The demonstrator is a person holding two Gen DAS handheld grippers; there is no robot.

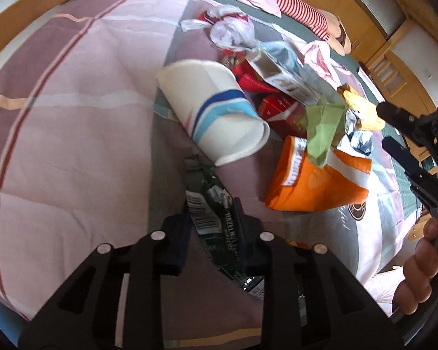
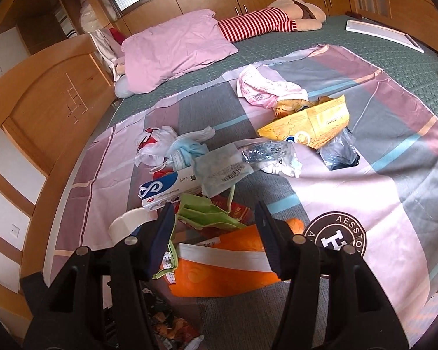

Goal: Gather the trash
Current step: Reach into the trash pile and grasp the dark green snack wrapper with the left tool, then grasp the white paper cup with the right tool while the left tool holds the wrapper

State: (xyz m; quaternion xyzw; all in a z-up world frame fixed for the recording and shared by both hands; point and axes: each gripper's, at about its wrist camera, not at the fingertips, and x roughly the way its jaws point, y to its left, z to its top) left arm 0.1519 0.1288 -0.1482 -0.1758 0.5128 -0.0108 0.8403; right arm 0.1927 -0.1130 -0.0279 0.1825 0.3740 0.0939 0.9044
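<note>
Left wrist view: the left gripper pinches a dark green wrapper beside a paper cup. The right gripper hangs spread above an orange bag, touching nothing.

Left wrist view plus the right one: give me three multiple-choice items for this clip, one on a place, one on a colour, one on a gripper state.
1. Where does the paper cup lie?
A. on its side on the bedspread
B. upright on the floor
C. inside the orange bag

2. What colour is the crumpled sheet resting on the orange bag?
A. purple
B. green
C. black

3. How is the left gripper?
A. wide open, nothing between its fingers
B. out of view
C. shut on the dark green wrapper

Answers: 1 A, the cup lies tipped over beside the trash pile; 2 B, it is pale green; 3 C, both fingers press the wrapper's sides.
</note>
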